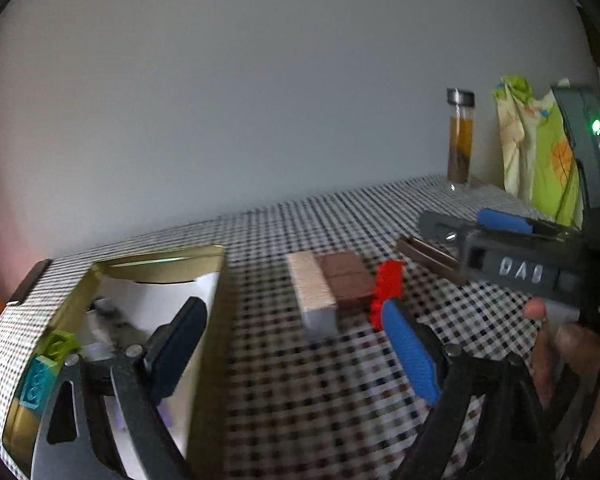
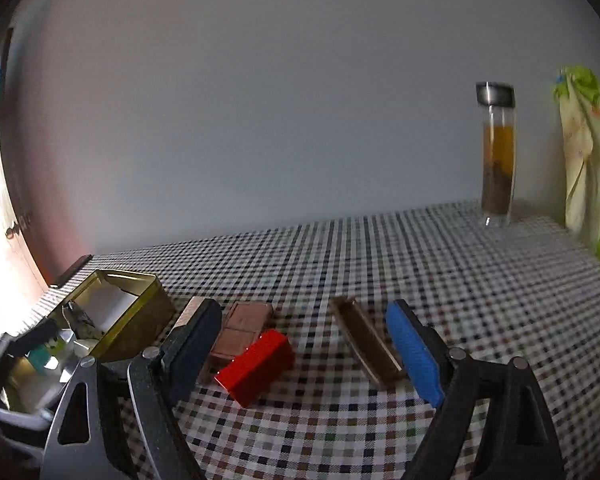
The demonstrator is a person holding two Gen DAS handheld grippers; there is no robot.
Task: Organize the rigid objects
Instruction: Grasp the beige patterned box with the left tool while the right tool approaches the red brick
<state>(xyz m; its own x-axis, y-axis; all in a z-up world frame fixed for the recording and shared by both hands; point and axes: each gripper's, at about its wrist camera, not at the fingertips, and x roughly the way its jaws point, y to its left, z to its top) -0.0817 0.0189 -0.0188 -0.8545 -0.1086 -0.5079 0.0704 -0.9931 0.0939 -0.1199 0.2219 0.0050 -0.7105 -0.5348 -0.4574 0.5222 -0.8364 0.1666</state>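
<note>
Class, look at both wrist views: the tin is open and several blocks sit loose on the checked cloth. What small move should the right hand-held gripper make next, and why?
Probably ease the right hand-held gripper forward and down onto the red block. Its fingers are open and empty, the block lies nearest between them, and the gold tin to the left stands open with small pieces already inside.

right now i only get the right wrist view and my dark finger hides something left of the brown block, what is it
observer: a pale wooden block, lying flat, side by side against the brown block.
operator: is my left tool carrying anything
observer: no, the left tool is open with nothing between its fingers.
operator: where is it pointing
observer: at those blocks, with its dark finger in front of the open gold tin.
</note>
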